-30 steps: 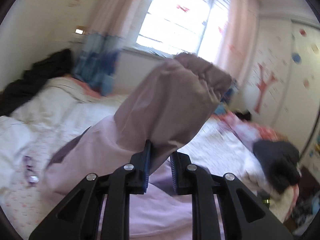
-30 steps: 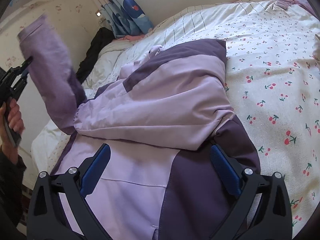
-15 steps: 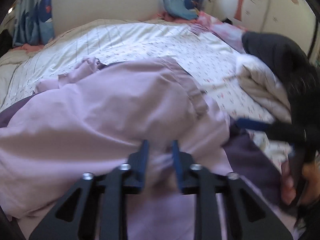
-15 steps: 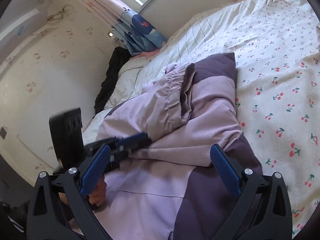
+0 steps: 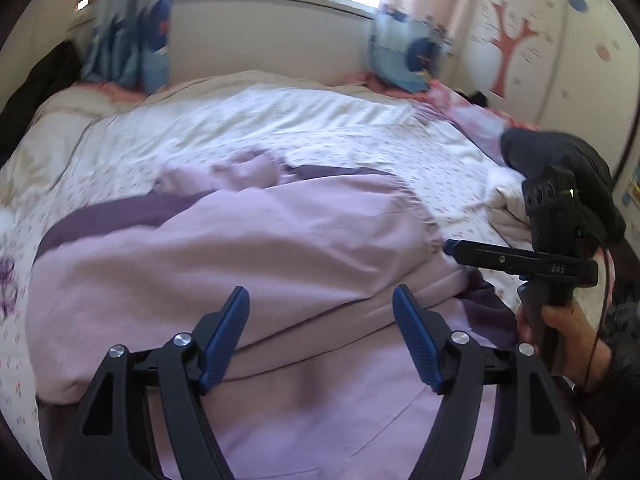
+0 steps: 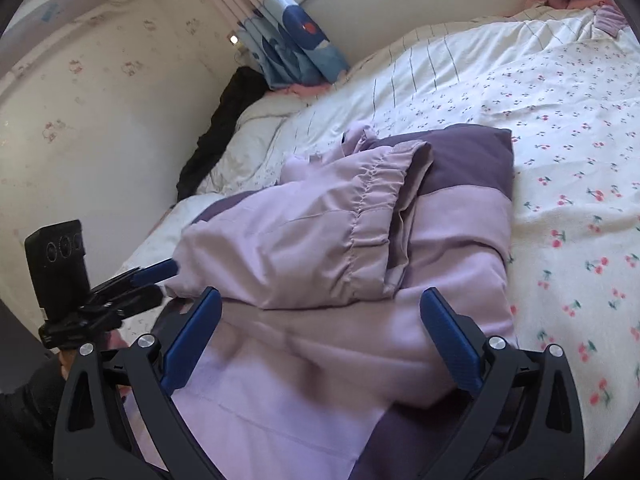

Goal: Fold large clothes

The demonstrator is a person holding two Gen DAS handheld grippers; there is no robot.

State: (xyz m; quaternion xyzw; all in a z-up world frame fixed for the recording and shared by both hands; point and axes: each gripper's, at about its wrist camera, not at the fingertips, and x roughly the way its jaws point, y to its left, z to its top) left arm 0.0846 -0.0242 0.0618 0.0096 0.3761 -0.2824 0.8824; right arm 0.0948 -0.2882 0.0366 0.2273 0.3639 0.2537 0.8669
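Note:
A large lilac and dark purple jacket [image 5: 248, 248] lies on the bed; it also shows in the right wrist view [image 6: 320, 360]. Its left sleeve [image 6: 304, 236], with a gathered cuff, lies folded across the body. My left gripper [image 5: 322, 340] is open and empty just above the jacket's near part; it also appears at the left of the right wrist view [image 6: 154, 284]. My right gripper [image 6: 320, 340] is open and empty above the jacket's lower half; from the left wrist view it shows at the right [image 5: 450, 247], next to the cuff.
The bed [image 6: 560, 128] has a white cherry-print sheet. A dark garment [image 5: 560, 168] lies on bedding at the right. Black clothing [image 6: 224, 120] sits by the left wall. Blue patterned curtains [image 5: 132, 48] hang under the window at the back.
My left gripper carried the sleeve down across the jacket, then opened and let it go. The sleeve now lies folded on the body. My right gripper stayed open.

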